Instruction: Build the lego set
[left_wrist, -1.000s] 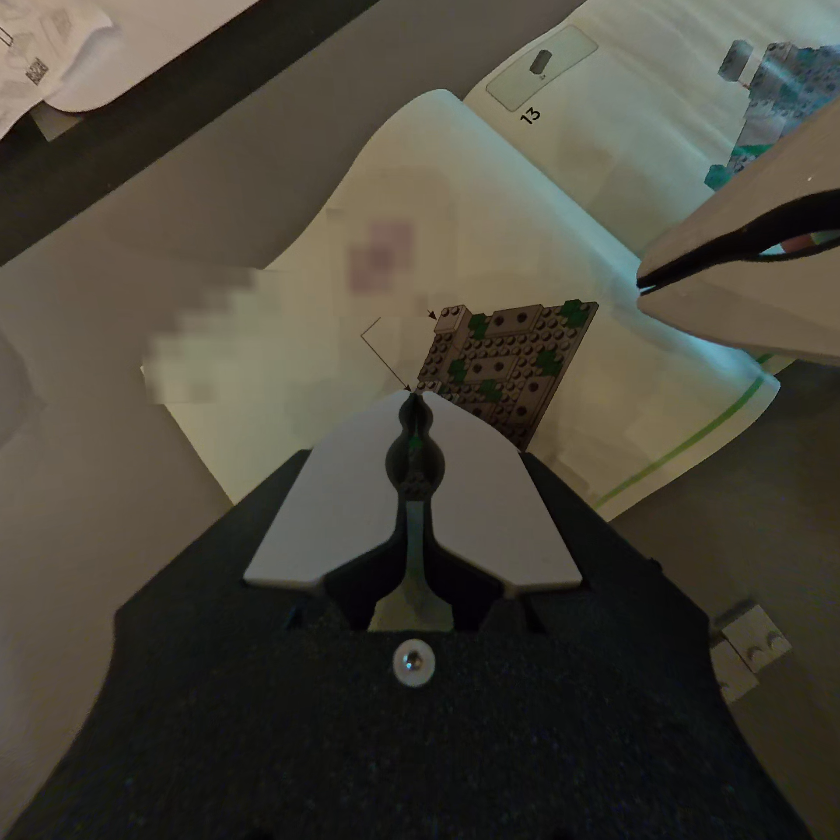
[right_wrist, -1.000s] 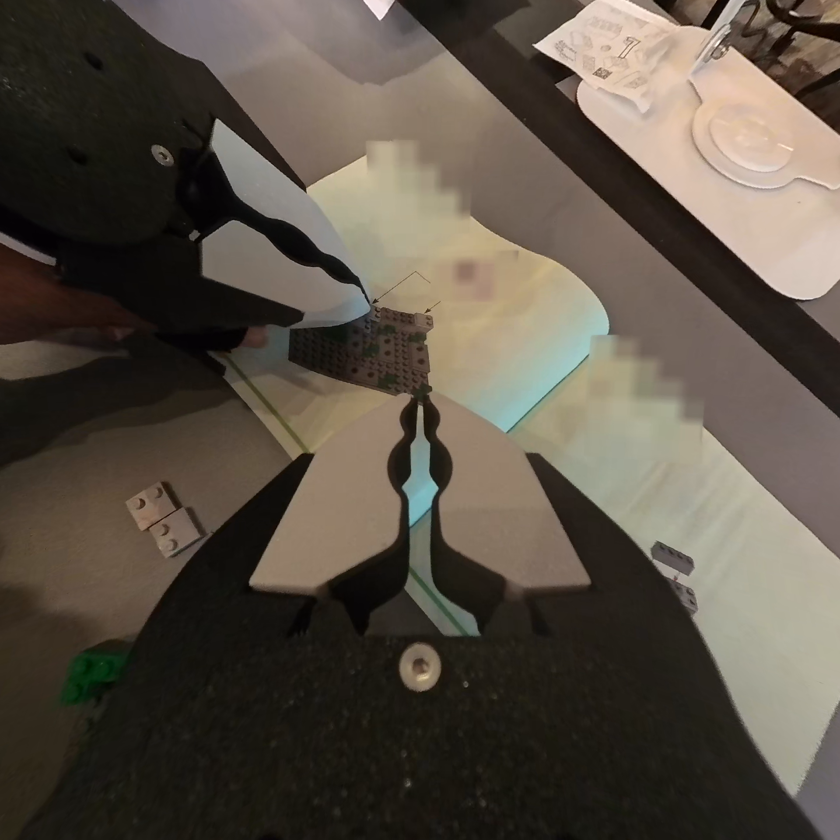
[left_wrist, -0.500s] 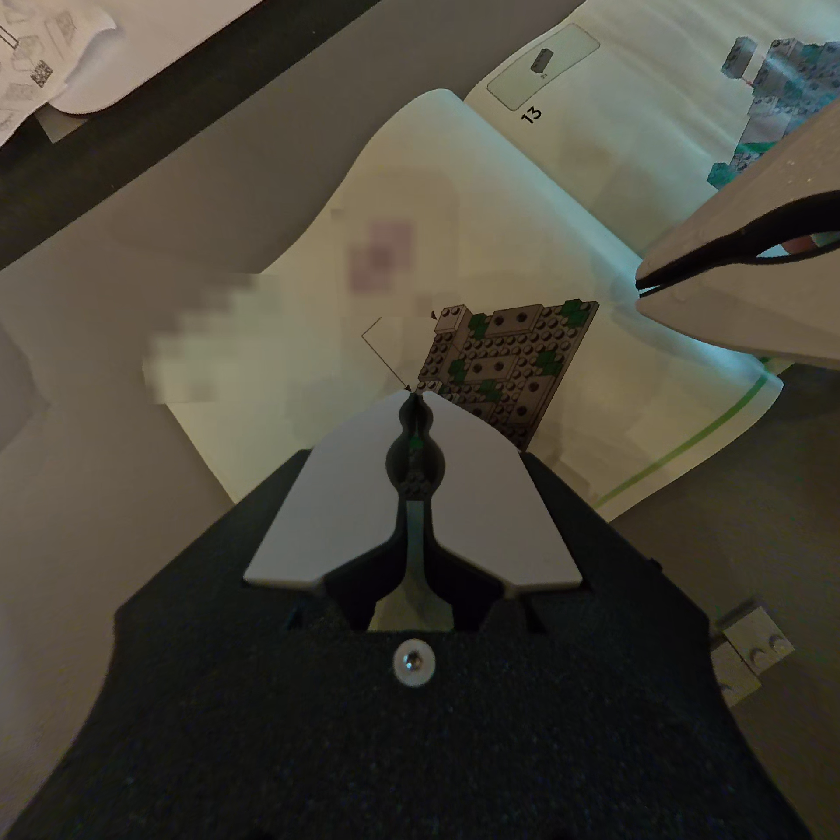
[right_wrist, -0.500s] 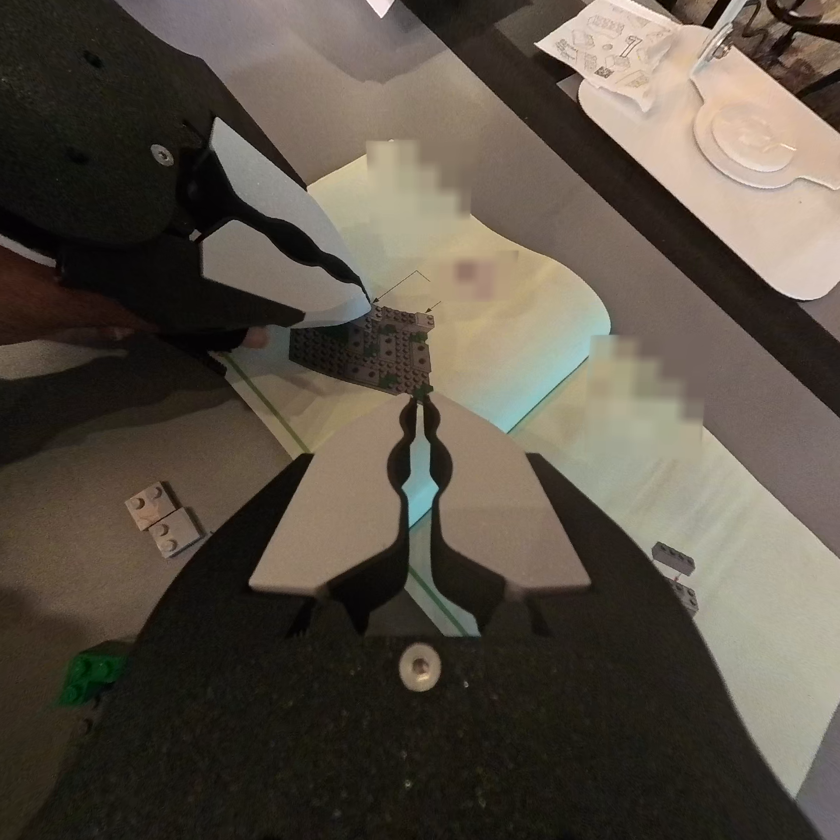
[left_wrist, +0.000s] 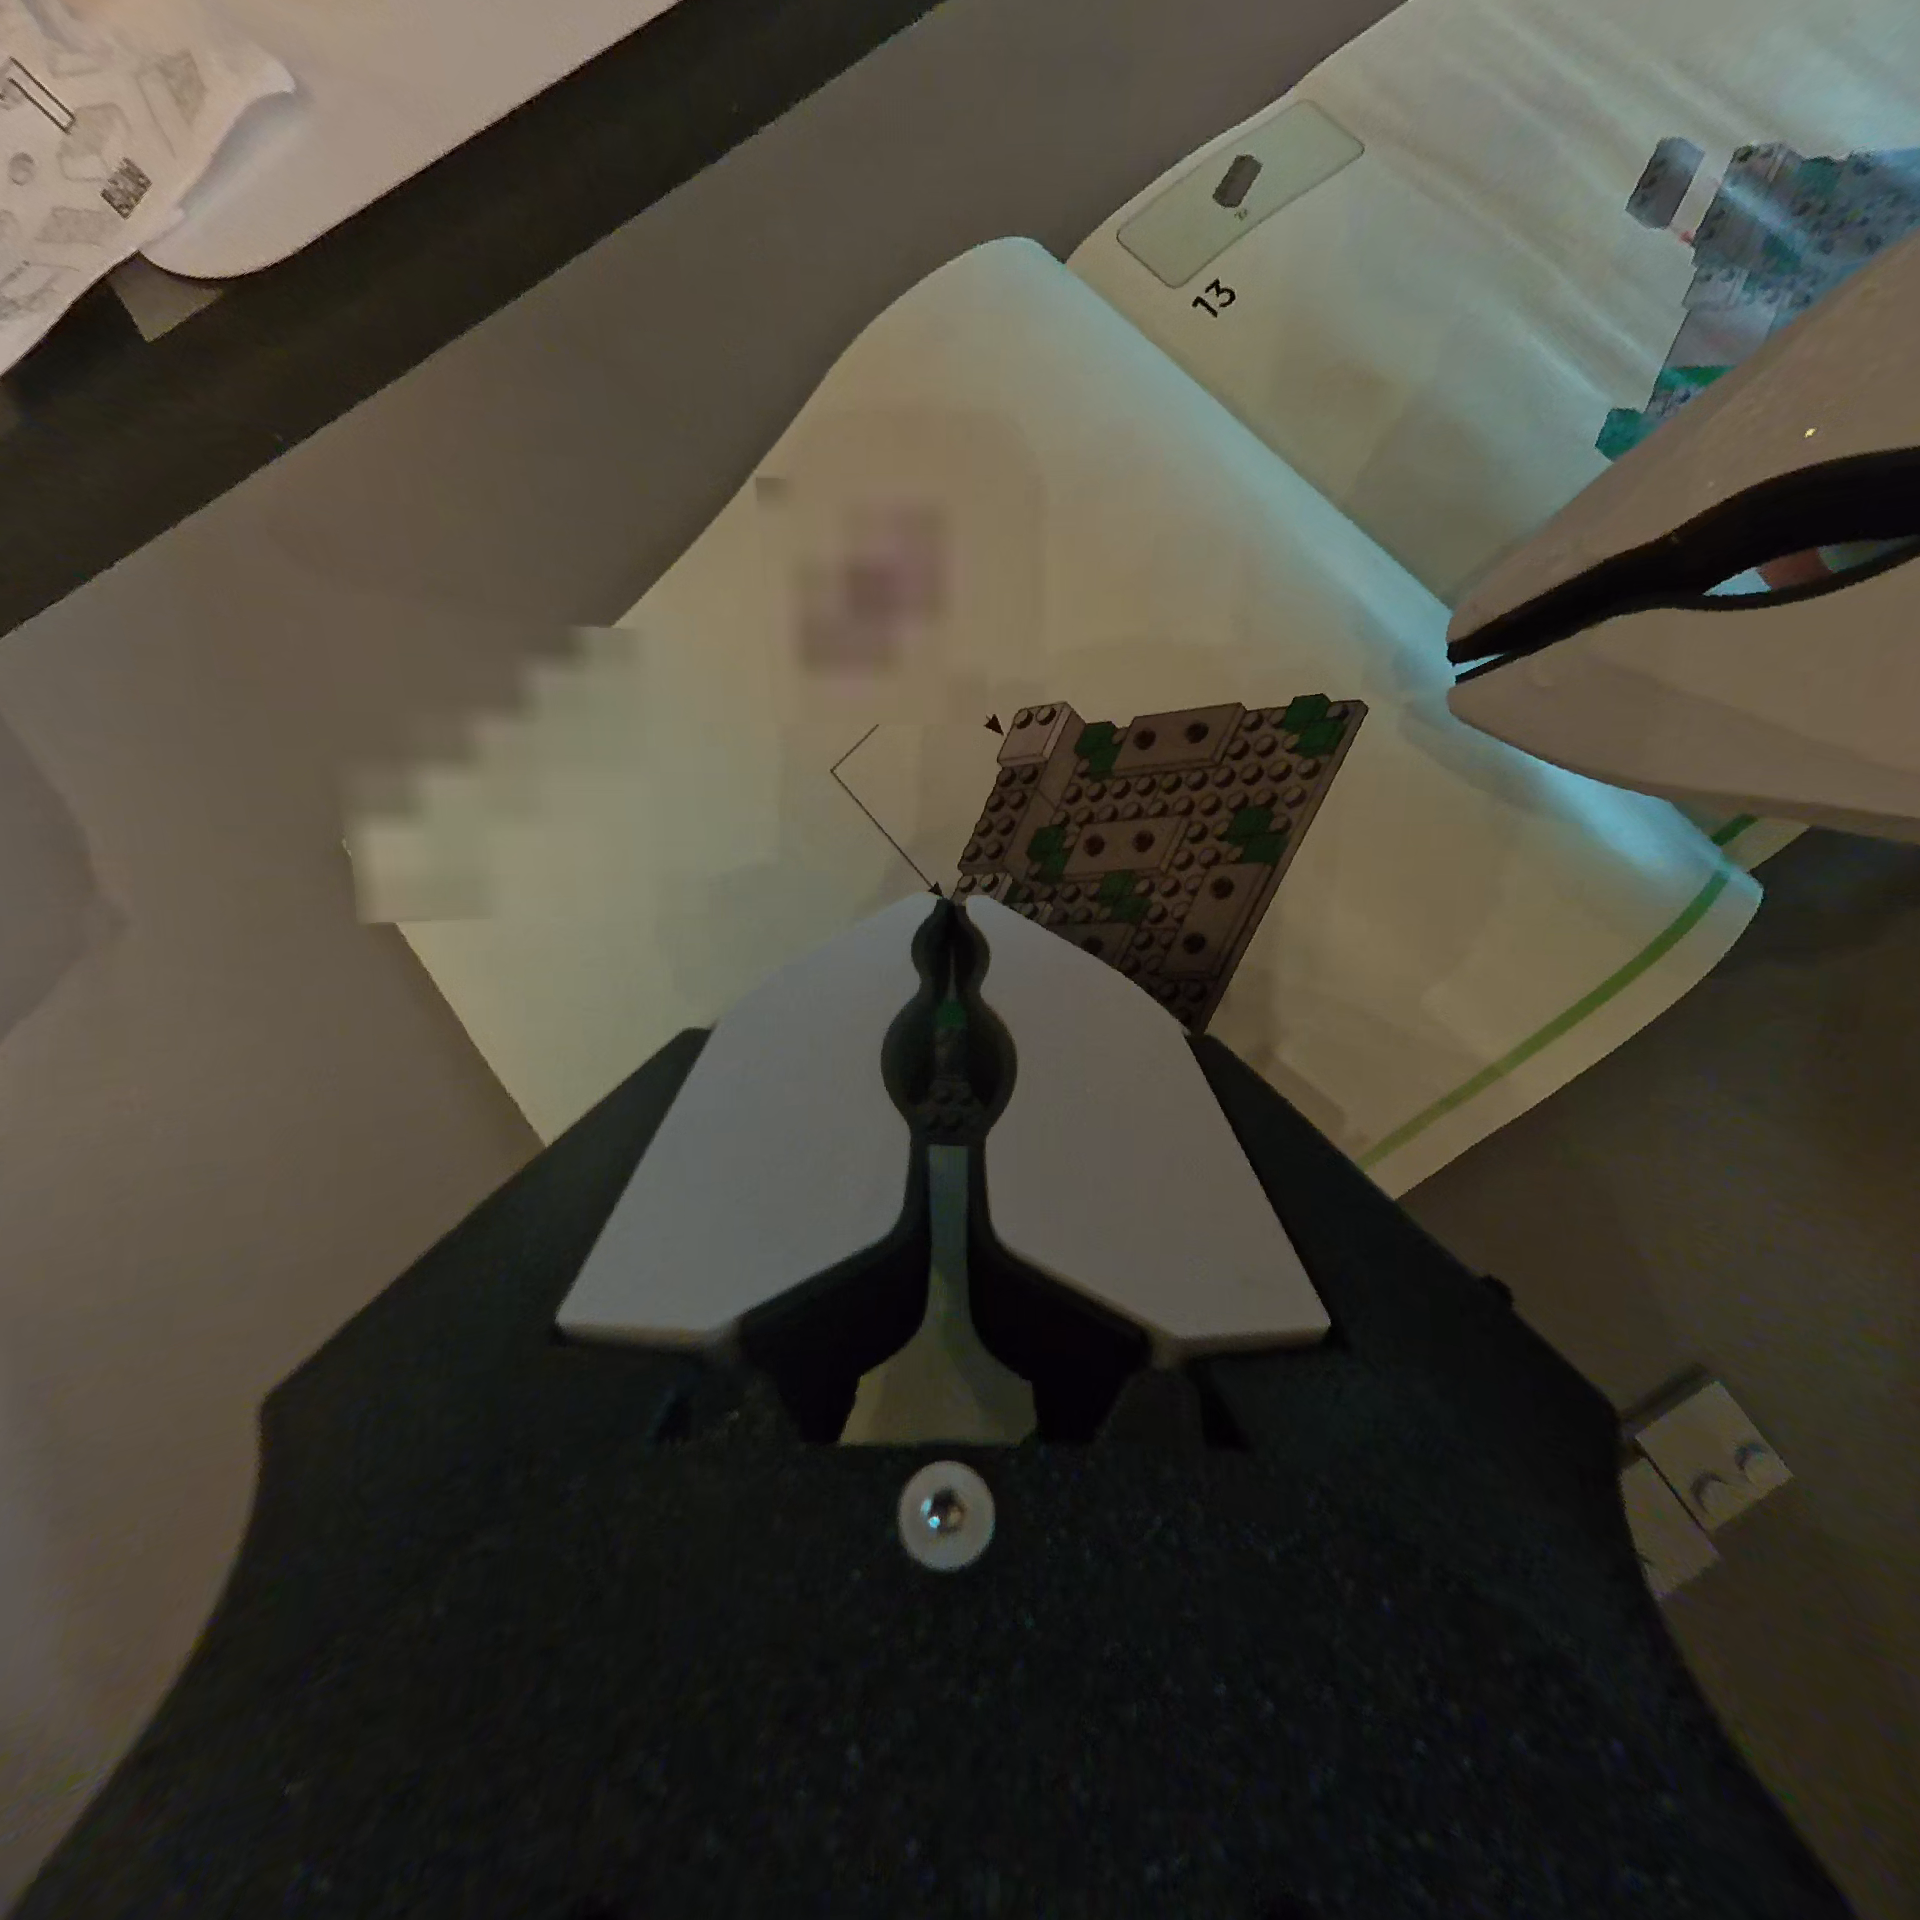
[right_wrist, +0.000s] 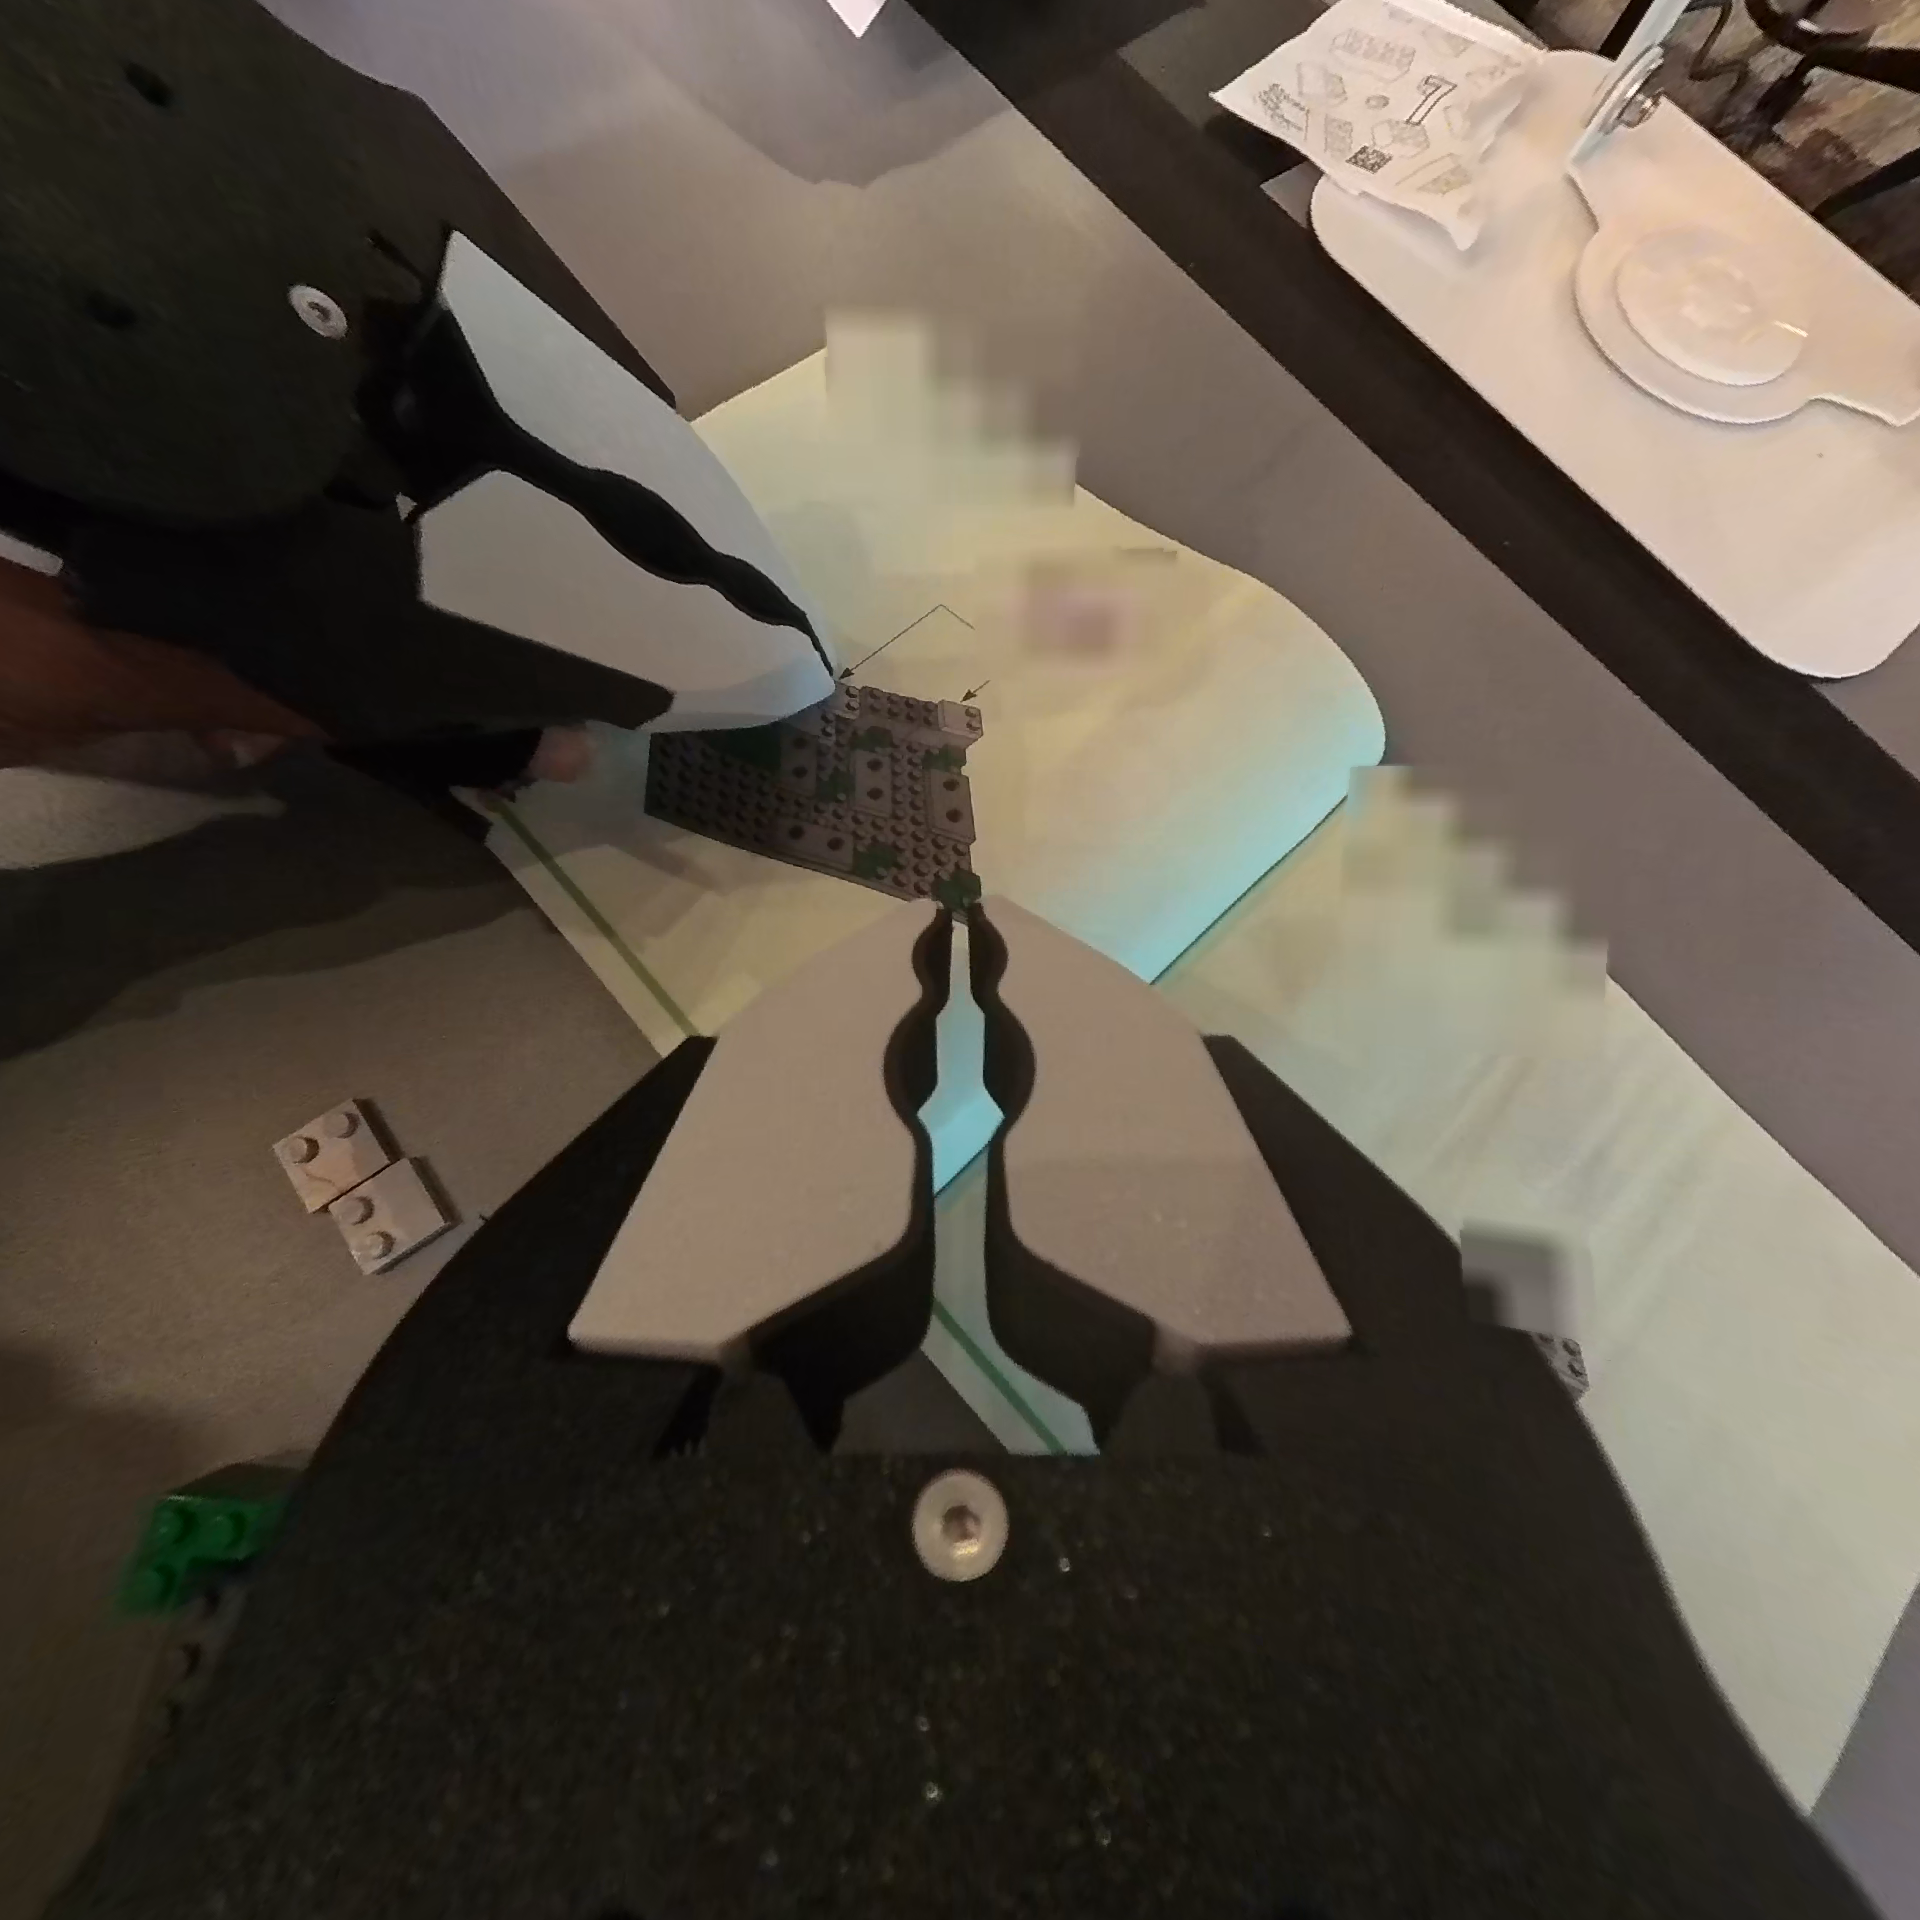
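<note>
A dark grey studded Lego plate (left_wrist: 1164, 831) with green bits and one light grey brick at a corner lies on the open instruction booklet (left_wrist: 1039, 499). It also shows in the right wrist view (right_wrist: 831, 800). My left gripper (left_wrist: 951, 909) is shut, with its tips down at the plate's near corner; in the right wrist view it (right_wrist: 826, 665) comes in from the upper left. My right gripper (right_wrist: 961, 909) is shut and holds nothing I can see. Its tips are by the plate's green corner piece (right_wrist: 956, 888). In the left wrist view it (left_wrist: 1455, 655) hovers just off the plate's far right corner.
Two light grey 2x2 pieces (right_wrist: 364, 1184) lie on the table left of the booklet, also in the left wrist view (left_wrist: 1704, 1455). A green brick (right_wrist: 197, 1548) lies nearer. Small grey bricks (right_wrist: 1558, 1371) lie on the right page. A white tray (right_wrist: 1558, 312) with a paper sheet sits beyond a dark strip. The tips of one gripper are about 8 centimetres away from the tips of the other. The dark grey studded Lego plate (left_wrist: 1164, 831) is about 4 centimetres from both grippers' fingertips. My right wrist view (right_wrist: 877, 801) looks at it from another angle.
</note>
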